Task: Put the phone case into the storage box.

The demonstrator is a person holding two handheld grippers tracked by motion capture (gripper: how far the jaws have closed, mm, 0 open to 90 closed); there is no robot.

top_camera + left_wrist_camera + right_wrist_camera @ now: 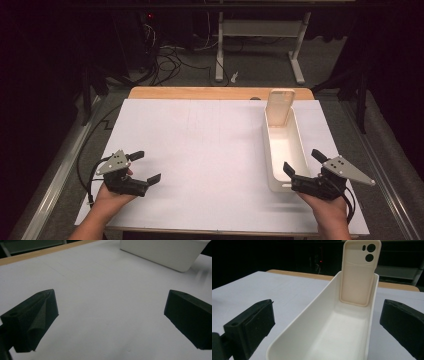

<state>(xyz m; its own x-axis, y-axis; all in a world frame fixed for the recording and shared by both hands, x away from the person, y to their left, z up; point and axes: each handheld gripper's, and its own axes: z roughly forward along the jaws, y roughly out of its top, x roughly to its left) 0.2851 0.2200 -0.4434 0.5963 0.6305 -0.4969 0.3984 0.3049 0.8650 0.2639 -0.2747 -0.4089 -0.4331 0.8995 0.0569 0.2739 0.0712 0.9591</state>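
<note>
A long white bin (pixel 303 150) lies on the right side of the white table sheet, its length running away from me. A beige phone case (pixel 279 107) leans upright against the bin's far end wall, its camera holes at the top (pixel 359 272). My right gripper (pixel 304 162) is open at the bin's near end, one jaw on each side of the bin (pixel 322 315). My left gripper (pixel 146 166) is open over the bare sheet at the near left, nothing between its jaws (pixel 110 315). The bin's corner (pixel 165 251) lies ahead of it.
A wooden table edge (pixel 200 93) runs along the far side of the sheet (pixel 200 150). Beyond it are cables (pixel 167 60) on the floor and a white desk frame (pixel 260 35). Dark surroundings flank the table.
</note>
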